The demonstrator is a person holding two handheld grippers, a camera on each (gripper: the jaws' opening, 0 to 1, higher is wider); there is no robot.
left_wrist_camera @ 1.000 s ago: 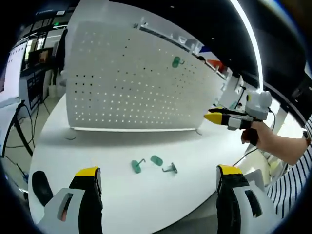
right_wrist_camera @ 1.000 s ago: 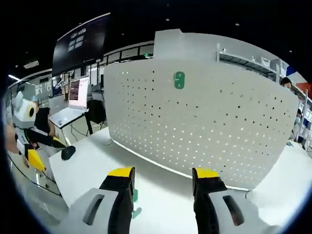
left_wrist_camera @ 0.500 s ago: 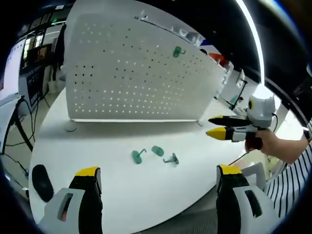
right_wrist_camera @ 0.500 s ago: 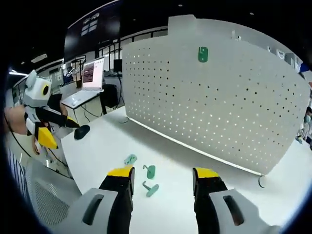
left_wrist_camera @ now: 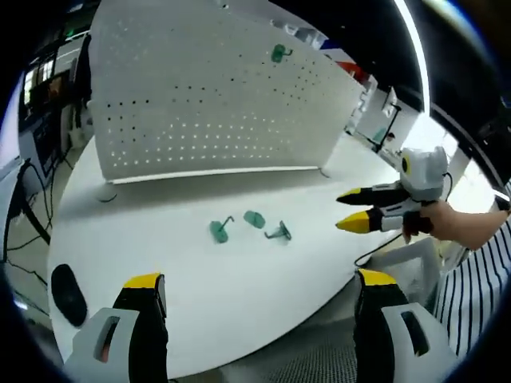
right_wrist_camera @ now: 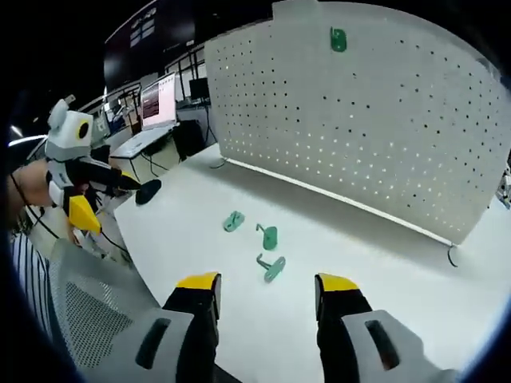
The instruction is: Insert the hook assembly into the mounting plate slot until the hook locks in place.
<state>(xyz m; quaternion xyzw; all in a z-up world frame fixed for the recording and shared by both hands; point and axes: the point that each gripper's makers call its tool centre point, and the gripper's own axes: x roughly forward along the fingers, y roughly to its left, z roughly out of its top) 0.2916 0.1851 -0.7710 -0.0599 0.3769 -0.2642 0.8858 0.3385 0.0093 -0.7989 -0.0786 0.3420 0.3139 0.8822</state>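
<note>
Lying loose: three green hooks; fourth hook on pegboard

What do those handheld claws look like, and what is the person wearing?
Each claw has two black jaws with yellow tips on pale grey bodies. In the left gripper view, the right claw carries a white block behind its jaws, and the person's sleeve is white with dark stripes.
</note>
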